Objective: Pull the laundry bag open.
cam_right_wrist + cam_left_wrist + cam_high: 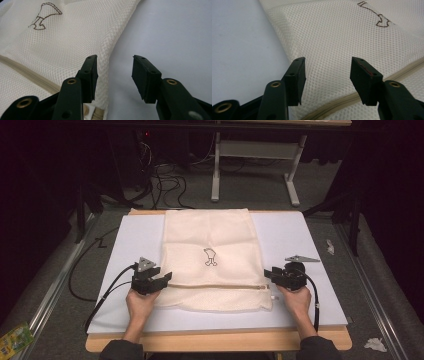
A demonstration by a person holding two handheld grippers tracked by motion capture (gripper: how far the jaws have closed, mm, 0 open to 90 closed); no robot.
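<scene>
A cream mesh bag (210, 260) with a small embroidered figure (210, 257) and a zip (215, 286) across its near part lies flat on the white mat (130, 245). My left gripper (162, 281) sits at the bag's left edge by the zip end, jaws open with only mesh (342, 45) beneath them. At the bag's right edge, beside the zip pull, my right gripper (270, 275) is open too. Its jaws straddle the bag's edge (117, 45) and the mat (170, 37), pads (140, 72) apart from the cloth.
The mat lies on a wooden table (215, 340). A grey three-cornered plate (301, 258) shows by the right gripper. Cables (107, 292) trail off the table's left. Crumpled scraps (375, 344) and a green packet (15, 337) lie on the floor.
</scene>
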